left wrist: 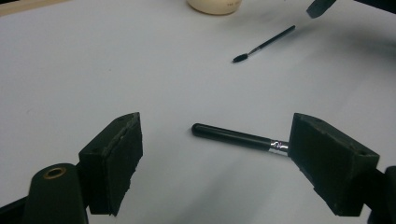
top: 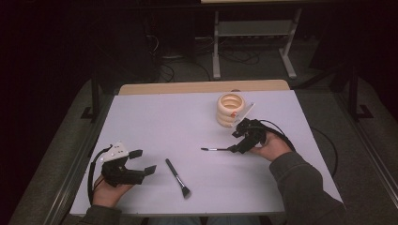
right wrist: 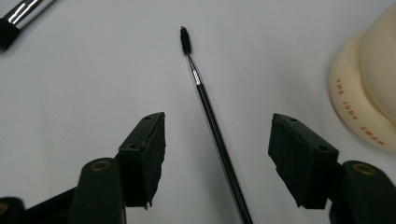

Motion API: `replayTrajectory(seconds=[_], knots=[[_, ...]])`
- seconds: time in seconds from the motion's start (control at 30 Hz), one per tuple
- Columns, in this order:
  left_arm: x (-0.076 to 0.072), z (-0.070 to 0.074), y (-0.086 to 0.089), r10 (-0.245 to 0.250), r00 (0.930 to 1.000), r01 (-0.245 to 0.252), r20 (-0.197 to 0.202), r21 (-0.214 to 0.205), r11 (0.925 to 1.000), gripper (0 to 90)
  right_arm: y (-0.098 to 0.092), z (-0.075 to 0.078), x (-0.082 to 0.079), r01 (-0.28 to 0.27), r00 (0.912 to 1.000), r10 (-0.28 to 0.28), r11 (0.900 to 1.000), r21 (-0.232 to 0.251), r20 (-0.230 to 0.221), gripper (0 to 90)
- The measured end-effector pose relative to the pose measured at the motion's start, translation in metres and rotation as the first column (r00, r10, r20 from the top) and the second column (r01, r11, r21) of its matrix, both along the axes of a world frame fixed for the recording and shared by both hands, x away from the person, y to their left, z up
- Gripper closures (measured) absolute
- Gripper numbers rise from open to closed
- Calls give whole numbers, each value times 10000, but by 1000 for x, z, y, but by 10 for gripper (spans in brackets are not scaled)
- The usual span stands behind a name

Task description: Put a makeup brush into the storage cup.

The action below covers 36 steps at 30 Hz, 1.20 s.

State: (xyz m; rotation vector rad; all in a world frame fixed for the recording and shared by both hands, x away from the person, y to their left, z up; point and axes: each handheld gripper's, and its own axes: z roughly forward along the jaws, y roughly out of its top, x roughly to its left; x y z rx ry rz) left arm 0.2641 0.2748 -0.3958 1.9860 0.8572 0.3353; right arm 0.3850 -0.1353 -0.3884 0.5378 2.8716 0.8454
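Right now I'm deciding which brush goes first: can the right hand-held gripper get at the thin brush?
Probably yes. The right hand-held gripper already straddles the thin brush, its jaws open either side of the handle, with bare table around it.

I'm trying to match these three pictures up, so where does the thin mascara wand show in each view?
High view: the thin mascara wand lies right of centre, its handle end at the right gripper.
Left gripper view: upper right, lying slantwise.
Right gripper view: centre, running from the bottom edge upward between the open jaws, untouched.
Shared landmark: the cream ringed holder, at the top edge in the left gripper view and at the right edge in the right gripper view.
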Motion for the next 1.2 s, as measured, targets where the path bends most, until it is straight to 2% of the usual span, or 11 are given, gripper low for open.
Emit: replayTrajectory(seconds=[0.17, 0.33, 0.37, 0.5, 0.93, 1.03, 1.2], knots=[[0, 0, -1, -18, 10000, 18, -14, 20, 10000, 176, 12, -7, 7, -374, 9991, 369, 9990, -253, -210, 428], [0, -1, -2, -77, 10000, 77, -23, 75, 9999, 176, 18, -11, 9, -632, 9979, 626, 9973, -386, -167, 460], [1, -1, -2, -115, 9999, 114, 14, 89, 9999, 176, 23, -16, 12, -743, 9963, 719, 9959, -511, -472, 498], [1, -1, -3, -141, 9999, 141, -5, 123, 9998, 177, 27, -23, 14, -844, 9944, 788, 9931, -808, -706, 547], [1, -1, -4, -130, 9999, 130, -7, 98, 9999, 177, 34, -36, 19, -1186, 9906, 1068, 9820, -1470, -859, 692], [1, -2, -4, -121, 9999, 121, -15, 88, 9999, 177, 34, -36, 20, -1295, 9900, 1192, 9799, -1517, -748, 722], [1, -2, -5, -167, 9998, 168, -59, 166, 9997, 177, 38, -35, 19, -1655, 9859, 1575, 9684, -1864, -571, 757]])
